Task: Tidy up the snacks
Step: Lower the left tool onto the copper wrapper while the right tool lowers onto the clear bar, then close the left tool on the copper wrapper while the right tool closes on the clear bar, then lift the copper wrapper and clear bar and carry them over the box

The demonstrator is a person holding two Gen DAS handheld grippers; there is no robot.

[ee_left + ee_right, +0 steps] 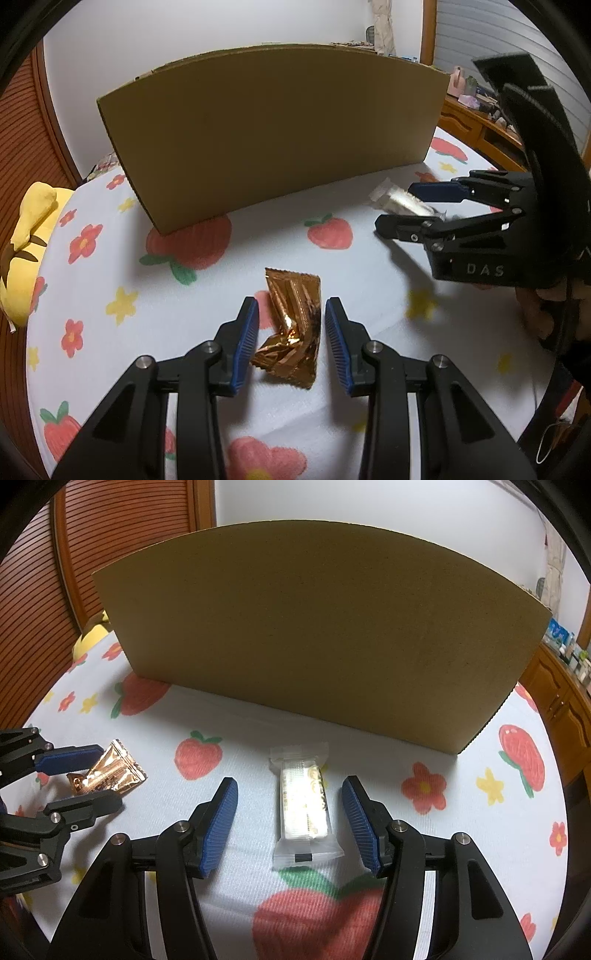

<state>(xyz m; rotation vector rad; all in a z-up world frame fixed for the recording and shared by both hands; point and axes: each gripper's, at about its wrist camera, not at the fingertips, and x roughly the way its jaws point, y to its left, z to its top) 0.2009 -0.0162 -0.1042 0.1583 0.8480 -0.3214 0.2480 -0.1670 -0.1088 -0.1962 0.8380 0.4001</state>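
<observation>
A crumpled gold foil snack packet point(292, 325) lies on the flower-print cloth between the open fingers of my left gripper point(291, 314); it does not look clamped. In the right wrist view the same packet point(110, 775) sits between the left gripper's fingers point(70, 760). A white snack bar in a clear wrapper point(304, 808) lies on the cloth between the open fingers of my right gripper point(290, 790), untouched. In the left wrist view the right gripper point(399, 206) straddles that bar point(397, 201). A tall cardboard box point(314, 635) stands behind both snacks.
The cloth point(166, 302) with strawberries and flowers covers the surface. A yellow plush toy point(26, 236) lies at the left edge. Wooden furniture with small items point(476, 114) stands at the far right behind the box point(273, 129).
</observation>
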